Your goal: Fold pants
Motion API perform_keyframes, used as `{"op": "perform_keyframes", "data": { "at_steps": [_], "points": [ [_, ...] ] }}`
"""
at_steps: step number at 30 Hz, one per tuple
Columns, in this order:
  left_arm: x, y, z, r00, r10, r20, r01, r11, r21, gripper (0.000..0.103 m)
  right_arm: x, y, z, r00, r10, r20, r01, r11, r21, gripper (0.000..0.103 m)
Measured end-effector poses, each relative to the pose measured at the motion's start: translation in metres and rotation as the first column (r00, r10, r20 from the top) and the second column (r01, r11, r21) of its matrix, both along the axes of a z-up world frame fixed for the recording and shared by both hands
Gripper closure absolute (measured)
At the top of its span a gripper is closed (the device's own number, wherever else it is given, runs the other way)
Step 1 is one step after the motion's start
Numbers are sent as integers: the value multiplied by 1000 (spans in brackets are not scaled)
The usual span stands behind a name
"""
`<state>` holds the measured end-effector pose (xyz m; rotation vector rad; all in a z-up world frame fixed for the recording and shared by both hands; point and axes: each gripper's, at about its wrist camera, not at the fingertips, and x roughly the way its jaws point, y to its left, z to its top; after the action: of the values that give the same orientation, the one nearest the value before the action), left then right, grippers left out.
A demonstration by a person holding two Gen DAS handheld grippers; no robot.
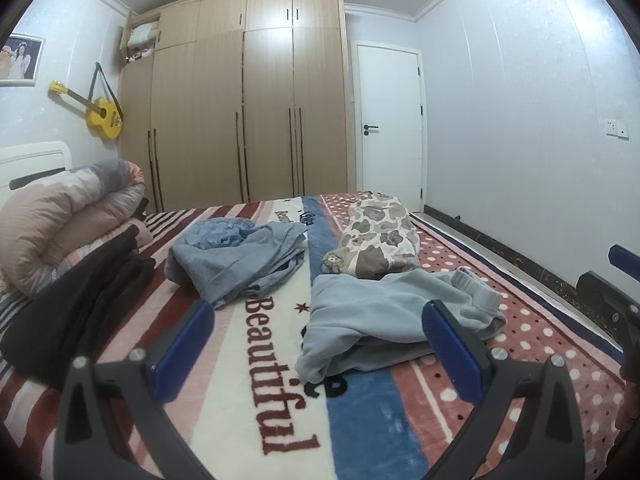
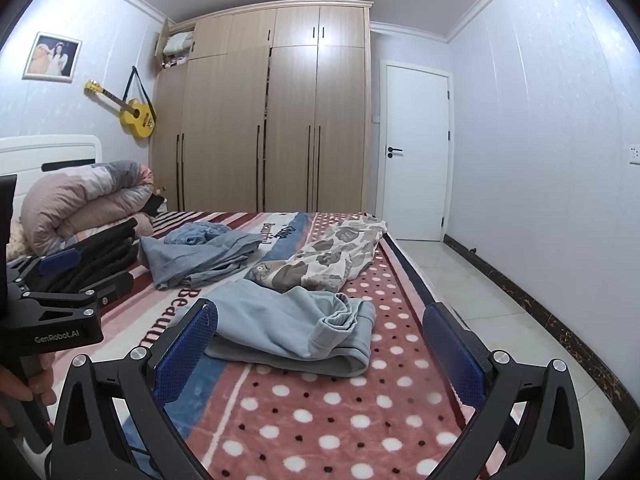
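Crumpled light blue pants (image 1: 380, 316) lie on the patterned bed blanket (image 1: 272, 380), just beyond my left gripper (image 1: 318, 320), which is open and holds nothing. My right gripper (image 2: 322, 320) hovers open above the same light blue pants (image 2: 288, 328), whose bunched waistband or cuff points right. The pants touch neither gripper. My right gripper (image 1: 612, 276) shows at the right edge of the left wrist view. In the right wrist view my left gripper (image 2: 88, 272) sits at the left, held by a hand (image 2: 24, 380).
Farther back on the bed lie a blue-grey garment (image 1: 240, 256), cream pants with a brown print (image 1: 376, 240), black clothes (image 1: 80, 292) and a rolled duvet (image 1: 60, 220). The bed's right edge (image 2: 416, 276) drops to a tiled floor (image 2: 500, 312). A wardrobe (image 1: 240, 100) and a door (image 1: 388, 120) stand behind.
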<state>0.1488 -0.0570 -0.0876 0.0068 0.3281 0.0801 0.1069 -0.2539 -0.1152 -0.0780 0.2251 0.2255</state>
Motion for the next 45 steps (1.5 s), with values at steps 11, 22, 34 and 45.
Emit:
{"op": "perform_keyframes", "data": {
  "at_steps": [11,22,34,45],
  "points": [
    [0,1,-2,1000,-3,-4,3,1000,-4,1,1,0,1,1000,3,1,-3,1000,-1,1],
    [-1,3,-3,1000,-5,-5,5,1000,-13,1,3,0,1,1000,2,-3,-2,1000,-2,1],
    [-5,3,3,1000,-11,-4,11,999,-30,1,4,-2,2,1000,-3,-16,3,1000,-3,1],
    [-9,2,7,1000,-10,-2,9,999,-33,1,-3,-5,9,1000,-15,-6,15,1000,-6,1]
  ]
}}
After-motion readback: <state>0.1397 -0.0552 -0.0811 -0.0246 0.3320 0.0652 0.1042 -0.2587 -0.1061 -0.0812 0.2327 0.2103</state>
